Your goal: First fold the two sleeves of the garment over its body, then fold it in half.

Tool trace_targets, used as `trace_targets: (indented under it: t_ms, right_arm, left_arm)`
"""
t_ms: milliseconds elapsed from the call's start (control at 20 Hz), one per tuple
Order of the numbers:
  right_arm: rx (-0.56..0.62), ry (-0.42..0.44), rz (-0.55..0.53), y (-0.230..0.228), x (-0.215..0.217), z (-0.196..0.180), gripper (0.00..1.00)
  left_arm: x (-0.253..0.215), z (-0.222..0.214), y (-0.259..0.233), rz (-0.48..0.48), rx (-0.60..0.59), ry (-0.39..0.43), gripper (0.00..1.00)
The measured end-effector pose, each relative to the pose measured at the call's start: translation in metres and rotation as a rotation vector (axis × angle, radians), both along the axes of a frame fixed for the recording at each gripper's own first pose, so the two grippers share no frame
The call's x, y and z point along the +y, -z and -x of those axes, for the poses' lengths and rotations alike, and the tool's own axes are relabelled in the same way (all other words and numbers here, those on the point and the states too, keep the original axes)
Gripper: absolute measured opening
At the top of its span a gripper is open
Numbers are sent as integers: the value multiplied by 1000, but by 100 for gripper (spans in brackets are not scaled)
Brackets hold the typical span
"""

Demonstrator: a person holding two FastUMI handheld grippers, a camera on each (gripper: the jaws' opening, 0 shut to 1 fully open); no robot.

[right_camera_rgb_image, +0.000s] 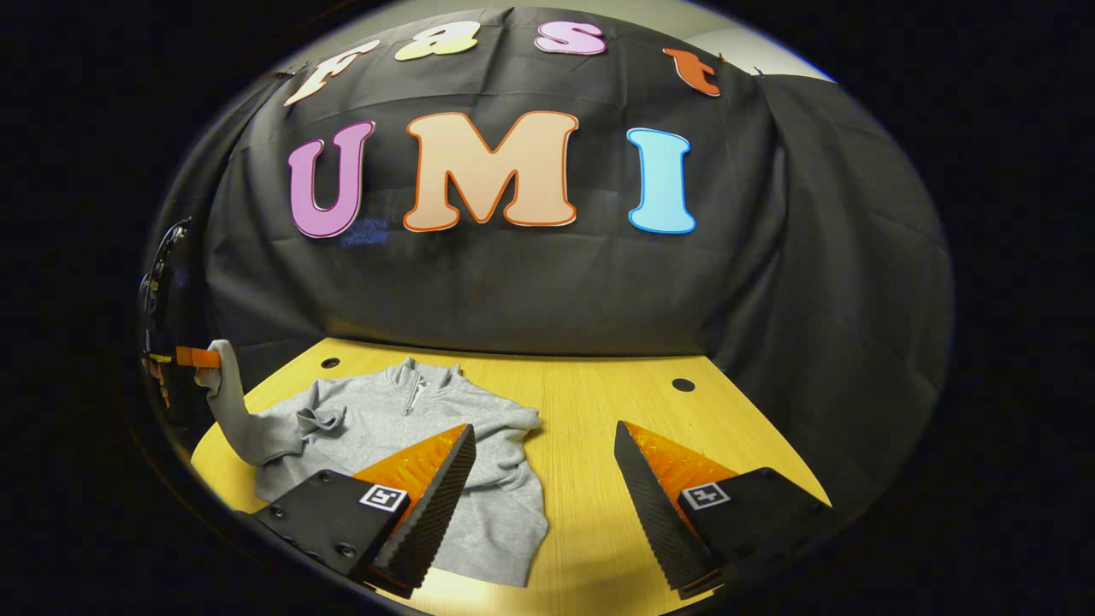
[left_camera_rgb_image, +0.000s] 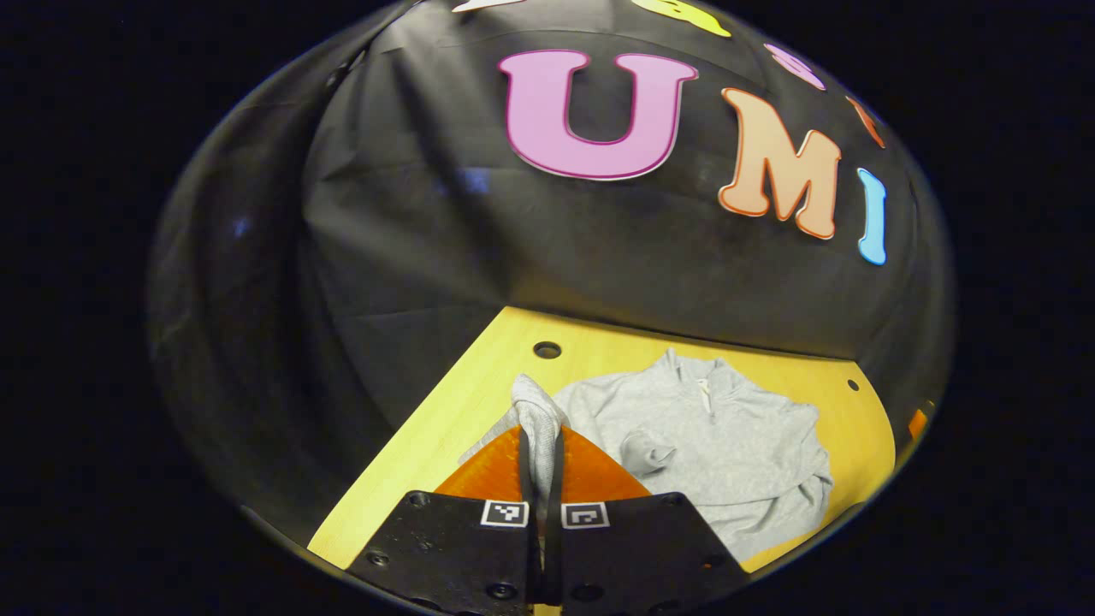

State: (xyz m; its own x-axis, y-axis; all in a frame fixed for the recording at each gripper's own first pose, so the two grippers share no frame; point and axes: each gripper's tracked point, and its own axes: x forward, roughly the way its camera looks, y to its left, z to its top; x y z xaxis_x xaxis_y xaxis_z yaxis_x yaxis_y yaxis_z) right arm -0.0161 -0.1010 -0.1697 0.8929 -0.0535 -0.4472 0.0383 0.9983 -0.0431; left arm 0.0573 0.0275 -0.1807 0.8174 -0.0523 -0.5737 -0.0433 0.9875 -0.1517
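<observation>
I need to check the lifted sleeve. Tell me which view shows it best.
The right gripper view: the sleeve shows from the side, rising off the table to the left gripper pinching its cuff. In the left gripper view, that gripper's fingers hide much of it.

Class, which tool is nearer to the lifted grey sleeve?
Left. The left tool is shut on the sleeve, raised above the table. The right tool hangs open, apart from it, over the sweater hem.
</observation>
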Motion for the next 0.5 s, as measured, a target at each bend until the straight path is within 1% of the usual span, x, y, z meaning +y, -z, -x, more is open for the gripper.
trace_targets:
  t_ms: [250,500]
  right_arm:
    - [10,32,1,2,-23,15,100]
    - [17,55,7,4,-43,28,100]
  left_arm:
    - [-63,-27,-20,19,-44,98,0]
    - [-127,-43,-35,24,-77,208,0]
